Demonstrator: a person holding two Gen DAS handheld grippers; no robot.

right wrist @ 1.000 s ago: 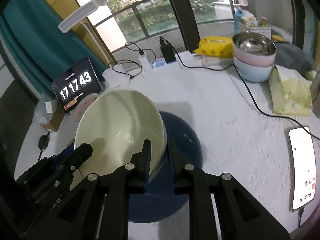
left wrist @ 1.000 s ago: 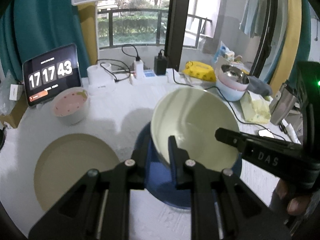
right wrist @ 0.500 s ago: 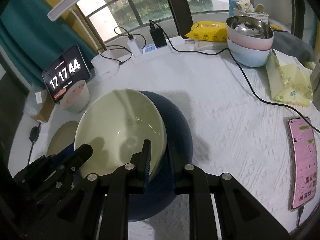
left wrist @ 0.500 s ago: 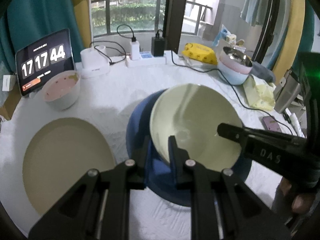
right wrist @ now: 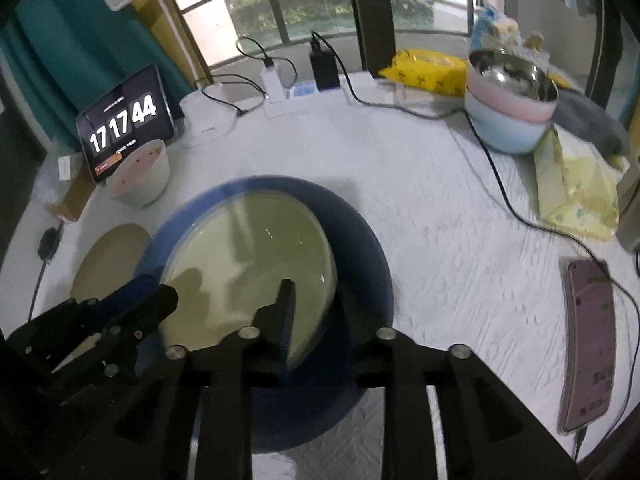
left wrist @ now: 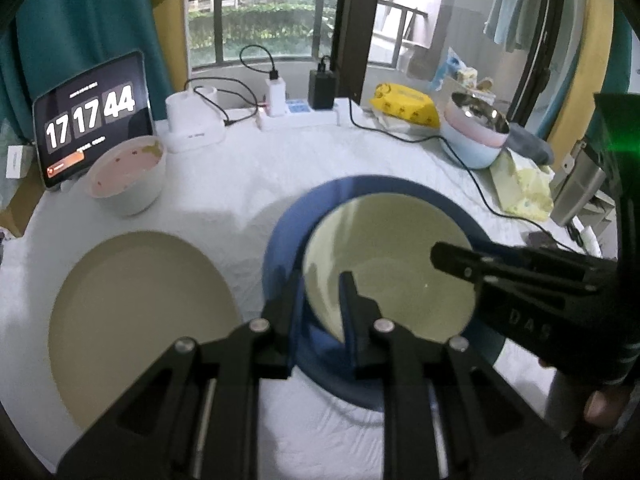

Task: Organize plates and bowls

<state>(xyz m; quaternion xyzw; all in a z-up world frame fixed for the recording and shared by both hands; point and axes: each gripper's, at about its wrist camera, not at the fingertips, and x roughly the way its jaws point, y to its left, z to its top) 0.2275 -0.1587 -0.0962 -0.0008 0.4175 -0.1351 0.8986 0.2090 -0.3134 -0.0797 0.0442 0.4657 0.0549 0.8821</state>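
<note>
Tablet propped at the far left of the white tabletop reads "17 17 44" in large white digits, with smaller writing too faint to read. Just in front of it stands a white cup with a pink inside, and nearer lies a flat beige plate. To the right, the pale green bowl sits inside the blue bowl. The left tongs straddle the green bowl's near rim, their jaws having just eased apart slightly but narrowly parted, the pads close against the wall. The right tongs, lettered "DAS" on the body, have just been opening; their jaws stand clear either side of the rim, gripping nothing. Farther right are a yellow packet, stacked pastel bowls topped by a steel one, and a phone.
</note>
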